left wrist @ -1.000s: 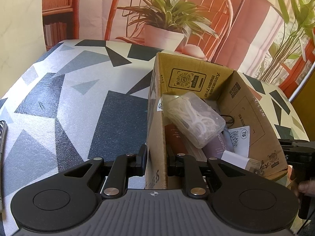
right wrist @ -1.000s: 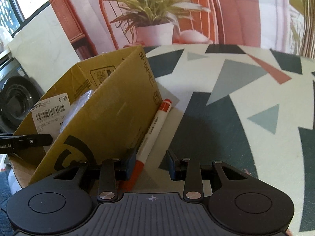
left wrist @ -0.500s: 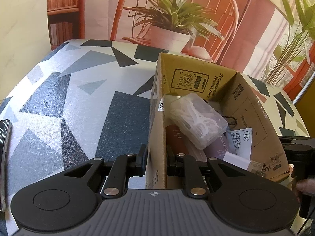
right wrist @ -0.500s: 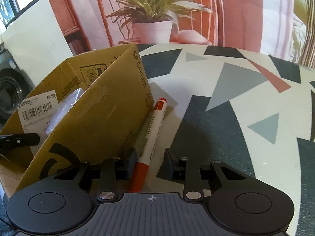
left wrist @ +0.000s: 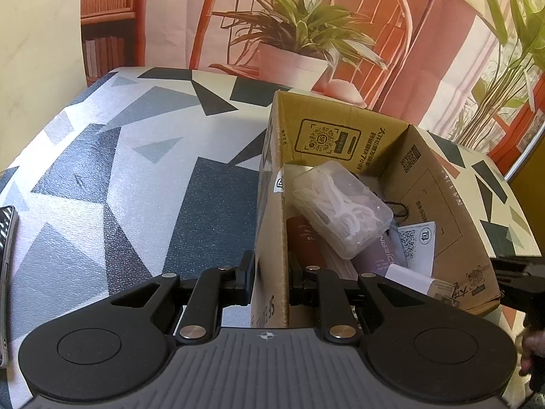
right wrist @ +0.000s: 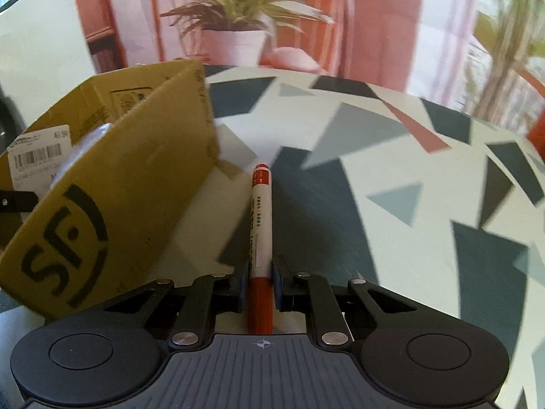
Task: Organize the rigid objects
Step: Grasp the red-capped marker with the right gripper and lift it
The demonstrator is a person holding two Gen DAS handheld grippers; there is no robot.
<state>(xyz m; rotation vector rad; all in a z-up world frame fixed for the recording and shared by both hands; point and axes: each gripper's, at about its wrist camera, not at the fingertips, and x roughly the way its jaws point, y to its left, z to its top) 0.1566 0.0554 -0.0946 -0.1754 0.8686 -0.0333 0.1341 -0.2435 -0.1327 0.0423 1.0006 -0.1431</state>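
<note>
A printed backdrop of an orange chair and a potted plant [left wrist: 299,51] stands behind a table [left wrist: 136,177] covered in a pattern of grey, dark blue and white triangles. At the far left edge of the left wrist view lies part of a phone [left wrist: 6,272] with a dark patterned back.

Right of the table's middle stands an open cardboard box [left wrist: 340,136]. Its inner far wall carries a printed QR code with "SF" at its centre, and its outer near wall reads "SF EXPRESS" in part. The right wrist view shows the large black "SF" logo on an outer side, and a white barcode label on a flap. Inside the box lie a clear plastic case [left wrist: 340,211] of white pieces, a dark red tube [left wrist: 303,242], a mauve tube [left wrist: 381,255] with lettering too small to read, and a white card [left wrist: 417,242] with a QR code.

The left tool [left wrist: 270,269] is clamped on the box's near wall, one finger outside and one inside.

Just right of the box, the right tool [right wrist: 260,279] is closing its jaws on a red and white marker [right wrist: 261,218]; both pads already touch its barrel near the red end. The marker points away from the camera, its red cap near the box's corner. Its lettering is blurred.
</note>
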